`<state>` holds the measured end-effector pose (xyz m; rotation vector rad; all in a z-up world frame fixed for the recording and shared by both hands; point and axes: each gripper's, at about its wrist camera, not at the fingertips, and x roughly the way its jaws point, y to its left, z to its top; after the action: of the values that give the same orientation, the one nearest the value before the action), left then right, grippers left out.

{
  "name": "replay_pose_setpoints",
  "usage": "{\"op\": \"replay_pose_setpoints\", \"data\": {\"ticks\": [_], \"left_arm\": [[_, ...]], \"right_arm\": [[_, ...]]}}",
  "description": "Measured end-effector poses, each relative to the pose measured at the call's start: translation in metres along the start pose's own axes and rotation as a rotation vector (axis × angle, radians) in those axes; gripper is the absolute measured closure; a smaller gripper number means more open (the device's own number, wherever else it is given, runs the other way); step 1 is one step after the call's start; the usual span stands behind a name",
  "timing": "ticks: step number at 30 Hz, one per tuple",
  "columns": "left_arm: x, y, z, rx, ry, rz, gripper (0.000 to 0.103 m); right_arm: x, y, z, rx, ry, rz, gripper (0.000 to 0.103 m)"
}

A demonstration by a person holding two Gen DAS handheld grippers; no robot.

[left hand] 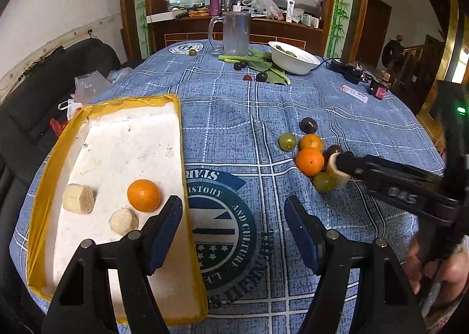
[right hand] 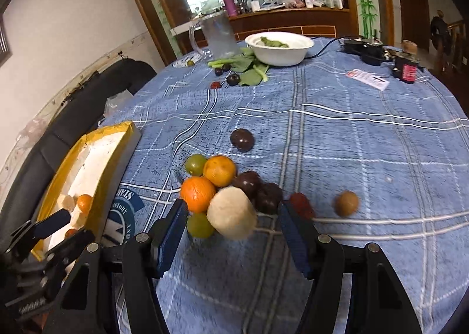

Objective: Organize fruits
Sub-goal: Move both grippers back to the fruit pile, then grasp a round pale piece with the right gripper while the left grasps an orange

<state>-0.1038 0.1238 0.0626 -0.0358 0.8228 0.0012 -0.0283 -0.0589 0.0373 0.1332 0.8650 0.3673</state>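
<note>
A yellow-rimmed foam tray [left hand: 178, 134] at the left holds two banana chunks [left hand: 78, 198] and an orange [left hand: 144, 195]. My left gripper [left hand: 233, 205] is open and empty, one finger over the tray's right rim, the other over the cloth. A fruit pile sits mid-table: two oranges [right hand: 198, 194], green plums [right hand: 196, 164], dark plums [right hand: 247, 184] and a peeled banana chunk [right hand: 231, 212]. My right gripper [right hand: 231, 208] is open, its fingers either side of that chunk without touching it. A lone dark plum [right hand: 241, 139], a red fruit [right hand: 302, 205] and a brown fruit [right hand: 347, 203] lie nearby.
At the far side of the blue plaid tablecloth [right hand: 366, 143] are a glass mug [left hand: 236, 33], a white bowl [left hand: 293, 57], leafy greens [left hand: 263, 65] and small dark fruits. Black electronics [right hand: 366, 51] and a card [right hand: 368, 77] sit at the far right. A black sofa [left hand: 44, 79] lies left.
</note>
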Motion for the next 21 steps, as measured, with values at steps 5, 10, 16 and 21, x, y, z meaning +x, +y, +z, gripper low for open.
{"op": "replay_pose_setpoints", "data": {"ticks": [5,10,16,21], "left_arm": [[0.01,-0.007,0.003,0.026,0.019,-0.024,0.032],[0.018,-0.01,0.009,0.013,0.037,-0.065,0.037],[0.029,-0.014,0.027,0.004,0.068,-0.11,0.053],[0.05,-0.03,0.038,-0.008,0.107,-0.181,0.053]], "right_arm": [[0.013,0.01,0.003,-0.035,-0.003,-0.069,0.046],[0.012,0.013,-0.003,-0.063,0.003,-0.084,0.066],[-0.005,0.001,-0.012,-0.021,-0.044,-0.054,0.066],[-0.008,-0.02,-0.008,0.059,-0.059,0.013,0.067]]}}
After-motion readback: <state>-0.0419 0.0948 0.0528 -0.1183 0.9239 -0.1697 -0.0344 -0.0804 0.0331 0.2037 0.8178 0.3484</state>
